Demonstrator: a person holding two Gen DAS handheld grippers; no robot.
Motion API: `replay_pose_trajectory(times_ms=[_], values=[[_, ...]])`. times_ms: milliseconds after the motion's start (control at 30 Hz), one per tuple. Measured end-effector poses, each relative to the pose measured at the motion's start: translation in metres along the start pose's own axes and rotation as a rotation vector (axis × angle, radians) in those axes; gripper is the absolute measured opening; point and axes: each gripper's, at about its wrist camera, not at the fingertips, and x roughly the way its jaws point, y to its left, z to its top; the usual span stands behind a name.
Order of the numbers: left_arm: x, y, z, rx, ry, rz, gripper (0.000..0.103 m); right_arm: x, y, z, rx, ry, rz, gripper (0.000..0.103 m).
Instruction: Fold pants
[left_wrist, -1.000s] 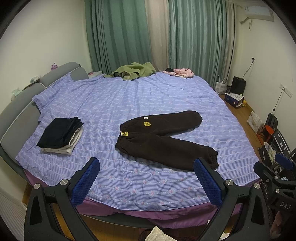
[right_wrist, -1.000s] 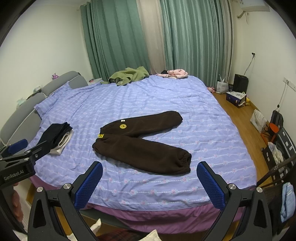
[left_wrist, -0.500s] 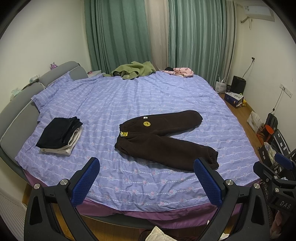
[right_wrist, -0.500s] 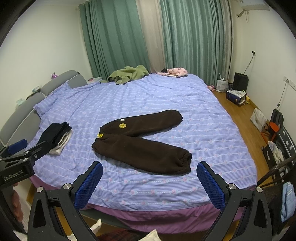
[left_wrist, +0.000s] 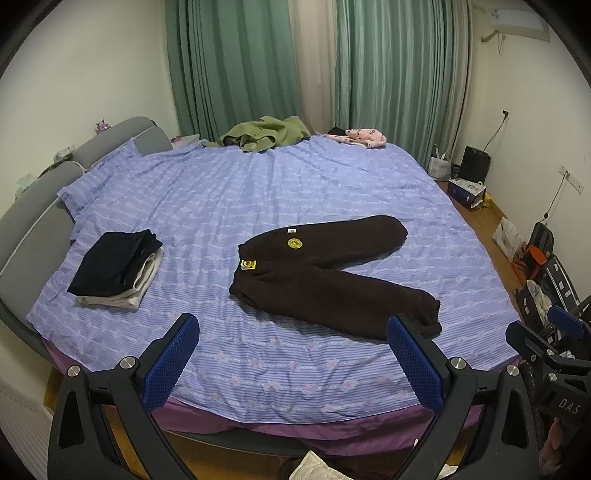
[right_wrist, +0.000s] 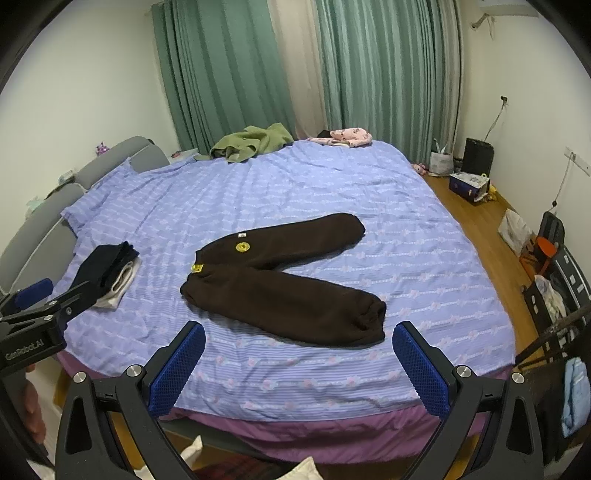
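Dark brown pants (left_wrist: 325, 273) with yellow patches lie flat on the purple striped bed (left_wrist: 258, 192), legs spread in a V toward the right. They also show in the right wrist view (right_wrist: 284, 284). My left gripper (left_wrist: 291, 354) is open and empty, held above the bed's near edge, short of the pants. My right gripper (right_wrist: 299, 365) is open and empty, also at the near edge, below the lower pant leg. The left gripper's body (right_wrist: 33, 328) shows at the left of the right wrist view.
A stack of folded dark and white clothes (left_wrist: 118, 266) lies on the bed's left. A green garment (left_wrist: 266, 133) and a pink one (left_wrist: 362, 136) lie at the far edge. Bags, boxes and a rack (left_wrist: 546, 280) stand on the floor at right.
Both grippers have barely shifted; the view moved slightly. The pants and the stack have not moved.
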Motion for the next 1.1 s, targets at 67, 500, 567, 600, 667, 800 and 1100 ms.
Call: replay_pose_trajectory(times_ms=[67, 500, 567, 600, 667, 800, 1100], values=[[0.007, 0.006, 0.004, 0.002, 0.009, -0.002, 0.103, 0.004, 0.003, 0.001, 0.009, 0.008, -0.006, 0.103], [0.074, 0.067, 0.02, 0.06, 0.007, -0.018, 0.103, 0.058, 0.028, 0.005, 0.135, 0.057, -0.104, 0.103], [0.091, 0.076, 0.022, 0.063, 0.028, -0.026, 0.103, 0.071, 0.031, 0.005, 0.162, 0.053, -0.13, 0.103], [0.1, 0.081, 0.023, 0.062, 0.039, -0.026, 0.103, 0.078, 0.032, 0.003, 0.175, 0.048, -0.137, 0.103], [0.115, 0.089, 0.025, 0.052, 0.054, -0.03, 0.103, 0.097, 0.033, 0.006, 0.185, 0.055, -0.157, 0.103], [0.157, 0.098, 0.026, 0.021, 0.111, -0.045, 0.103, 0.132, 0.026, 0.008, 0.207, 0.083, -0.175, 0.103], [0.267, 0.089, 0.016, -0.045, 0.273, -0.109, 0.103, 0.209, 0.001, -0.016, 0.292, 0.208, -0.18, 0.103]])
